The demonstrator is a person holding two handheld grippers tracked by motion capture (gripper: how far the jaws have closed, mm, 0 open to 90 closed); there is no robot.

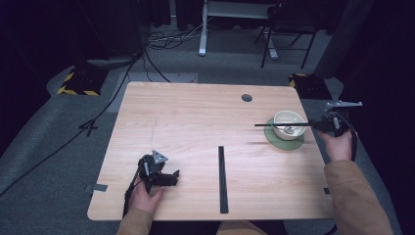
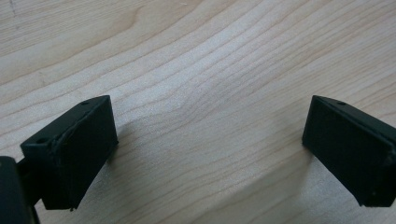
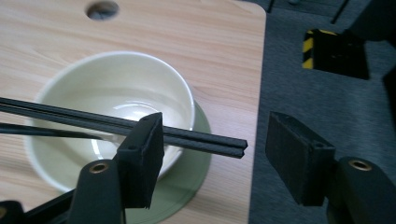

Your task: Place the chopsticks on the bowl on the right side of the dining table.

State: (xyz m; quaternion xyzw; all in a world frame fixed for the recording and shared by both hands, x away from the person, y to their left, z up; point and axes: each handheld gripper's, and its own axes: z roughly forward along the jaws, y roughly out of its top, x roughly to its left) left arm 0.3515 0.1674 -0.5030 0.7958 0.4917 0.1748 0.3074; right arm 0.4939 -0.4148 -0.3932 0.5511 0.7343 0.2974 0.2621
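A cream bowl (image 1: 289, 117) (image 3: 116, 84) stands on a green saucer (image 1: 275, 140) (image 3: 187, 186) near the table's right edge. A thin black stick (image 1: 269, 125) (image 3: 196, 140) runs level across the bowl's top. Its right end lies between the jaws of my right gripper (image 1: 327, 125) (image 3: 215, 140). The stick passes close by one jaw and the other stands well clear, so the gripper is open. A second, longer black stick (image 1: 222, 178) lies flat at the table's front middle. My left gripper (image 1: 172, 177) (image 2: 205, 116) rests open on bare wood at the front left.
The wooden table (image 1: 195, 117) has a round cable hole (image 1: 247, 97) at the back right. Its right edge runs just past the saucer, with grey carpet (image 3: 303, 70) below. Cables, a desk leg (image 1: 202, 34) and a chair (image 1: 288, 29) stand on the floor beyond.
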